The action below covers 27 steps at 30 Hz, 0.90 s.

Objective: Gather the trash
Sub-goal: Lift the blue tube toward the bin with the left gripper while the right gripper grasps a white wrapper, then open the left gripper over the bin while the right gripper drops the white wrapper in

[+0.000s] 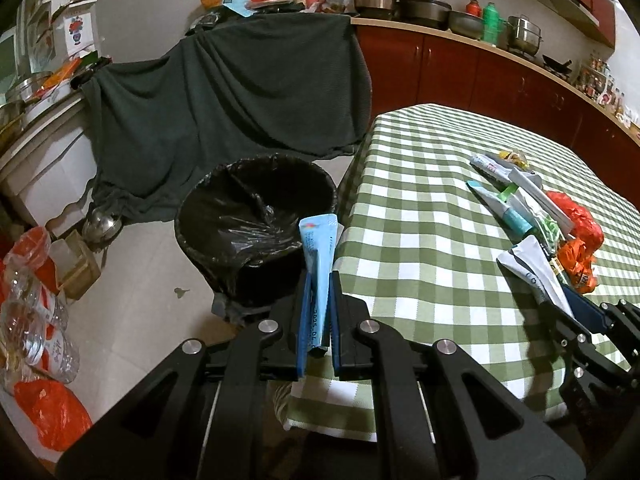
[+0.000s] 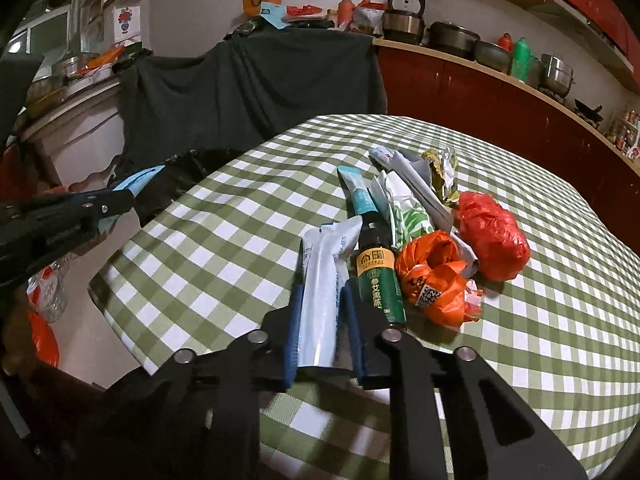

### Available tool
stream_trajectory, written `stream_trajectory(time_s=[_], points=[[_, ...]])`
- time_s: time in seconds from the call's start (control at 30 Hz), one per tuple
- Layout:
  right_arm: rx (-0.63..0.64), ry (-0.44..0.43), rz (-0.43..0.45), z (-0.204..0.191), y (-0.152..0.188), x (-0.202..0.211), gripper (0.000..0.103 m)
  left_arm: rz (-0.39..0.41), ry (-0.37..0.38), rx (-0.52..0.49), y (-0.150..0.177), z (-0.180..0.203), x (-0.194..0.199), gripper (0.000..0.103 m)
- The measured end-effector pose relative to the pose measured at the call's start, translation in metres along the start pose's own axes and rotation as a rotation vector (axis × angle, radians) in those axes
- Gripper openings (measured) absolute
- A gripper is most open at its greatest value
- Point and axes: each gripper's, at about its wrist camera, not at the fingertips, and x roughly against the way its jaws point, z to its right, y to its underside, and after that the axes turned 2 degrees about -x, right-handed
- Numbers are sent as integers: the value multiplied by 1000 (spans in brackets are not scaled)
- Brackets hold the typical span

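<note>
Off the desk's left edge, on the floor, stands the black-lined trash bin (image 1: 256, 216), its mouth open and nearly empty. The left gripper (image 1: 318, 300) hangs beside that edge, near the bin's rim, jaws pressed tight on a light blue sachet (image 1: 318, 264) whose free end pokes forward toward the bin. This looks like the carry-and-drop step for that hand: the next move would bring the sachet fully over the bin's mouth before the jaws part, since at present it seems to sit at the rim rather than over the middle.

Further right, near the desk's front edge, the right gripper (image 2: 324, 304) has its jaws closed on a white crumpled wrapper (image 2: 322, 288); whether the wrapper has left the green checked desk (image 2: 200, 264) I cannot tell. Just beside it lie a green tube (image 2: 378, 280), an orange bag (image 2: 436, 276) and a red bag (image 2: 492, 236), with more wrappers behind. That hand's next move calls for a lift clear of the tube, then a swing left to the bin.
</note>
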Motion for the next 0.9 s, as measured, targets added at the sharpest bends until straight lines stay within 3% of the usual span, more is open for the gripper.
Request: stream_trajectory(time_s=[0.23, 0.47, 0.9], points=[[-7, -28, 35, -2, -9, 4, 11, 0, -9, 16, -5, -6, -3, 9], [7, -80, 96, -14, -43, 4, 11, 22, -42, 37, -24, -20, -8, 9], [42, -244, 112, -70, -114, -48, 11, 60, -172, 65, -70, -76, -33, 9]])
